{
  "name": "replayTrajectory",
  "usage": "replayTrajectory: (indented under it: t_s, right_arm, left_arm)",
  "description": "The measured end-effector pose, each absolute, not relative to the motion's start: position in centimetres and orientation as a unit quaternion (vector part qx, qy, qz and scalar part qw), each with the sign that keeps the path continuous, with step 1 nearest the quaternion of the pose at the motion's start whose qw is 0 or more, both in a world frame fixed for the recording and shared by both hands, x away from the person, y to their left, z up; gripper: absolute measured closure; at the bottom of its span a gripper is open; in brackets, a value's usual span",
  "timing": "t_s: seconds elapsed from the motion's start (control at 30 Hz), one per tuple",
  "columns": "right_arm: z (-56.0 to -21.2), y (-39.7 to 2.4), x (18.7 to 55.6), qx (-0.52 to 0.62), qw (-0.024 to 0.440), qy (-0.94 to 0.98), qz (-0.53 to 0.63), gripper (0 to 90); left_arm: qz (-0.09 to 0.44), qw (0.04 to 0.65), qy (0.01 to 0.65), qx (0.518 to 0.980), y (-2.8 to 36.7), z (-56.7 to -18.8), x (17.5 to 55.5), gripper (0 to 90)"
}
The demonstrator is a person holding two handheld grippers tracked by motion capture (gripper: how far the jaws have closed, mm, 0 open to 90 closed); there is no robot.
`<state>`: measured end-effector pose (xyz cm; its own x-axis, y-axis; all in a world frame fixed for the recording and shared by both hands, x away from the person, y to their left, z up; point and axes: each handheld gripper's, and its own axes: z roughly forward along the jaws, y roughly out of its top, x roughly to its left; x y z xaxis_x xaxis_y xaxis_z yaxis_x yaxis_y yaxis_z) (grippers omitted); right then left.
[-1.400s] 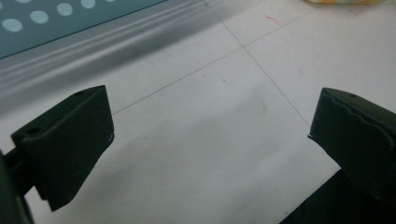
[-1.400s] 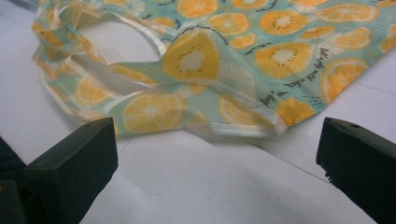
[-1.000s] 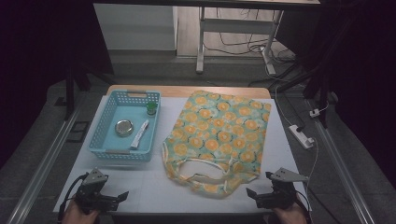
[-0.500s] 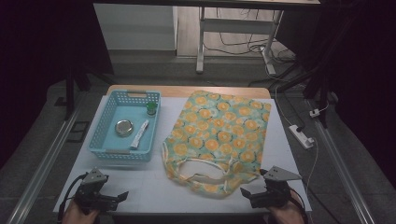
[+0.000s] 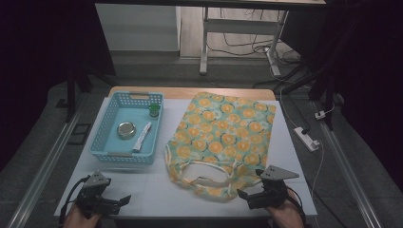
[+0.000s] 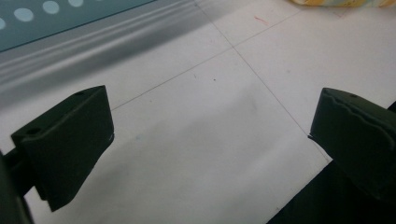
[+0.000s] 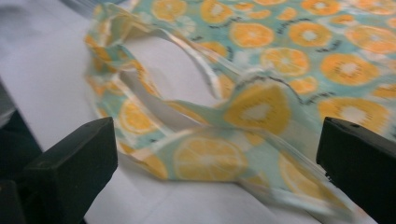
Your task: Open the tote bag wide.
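We are at the start: our right gripper (image 5: pixel 247 195), fingers wide open, faces the bag (image 5: pixel 223 137) at the bench's (image 5: pixel 161 194) 5 o'clock, nothing grasped yet. Our left gripper (image 5: pixel 121 202) waits open at 7 o'clock, the basket (image 5: pixel 111 152) at 10. The white bench stands in a dark room.

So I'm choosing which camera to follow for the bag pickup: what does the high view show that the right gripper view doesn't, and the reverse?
High view alone: the blue basket holding a round tin, a green-capped jar and a white packet, plus the left gripper on bare table. Right gripper view alone: a close look at the bag's handle loops and folded edge between its open jaws. Both share: the orange-print bag on the white table.
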<state>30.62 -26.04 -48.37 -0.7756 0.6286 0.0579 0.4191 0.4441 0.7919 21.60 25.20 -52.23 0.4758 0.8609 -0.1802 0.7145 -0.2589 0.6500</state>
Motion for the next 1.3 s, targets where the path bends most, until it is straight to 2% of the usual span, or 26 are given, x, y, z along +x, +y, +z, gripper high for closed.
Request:
replayTrajectory:
  t_s: [0.8, 1.3]
  right_arm:
    - [-48.6, -22.3, 32.6, 0.292, 0.094, 0.869, 0.389, 0.0]
    - [-49.5, -18.2, 33.6, 0.254, 0.068, 0.892, 0.368, 0.0]
  left_arm:
    - [0.101, 0.351, 0.504, 0.783, 25.2, -52.2, 21.8, 0.0]
    - [0.097, 0.351, 0.5, 0.786, 25.2, -52.3, 21.9, 0.0]
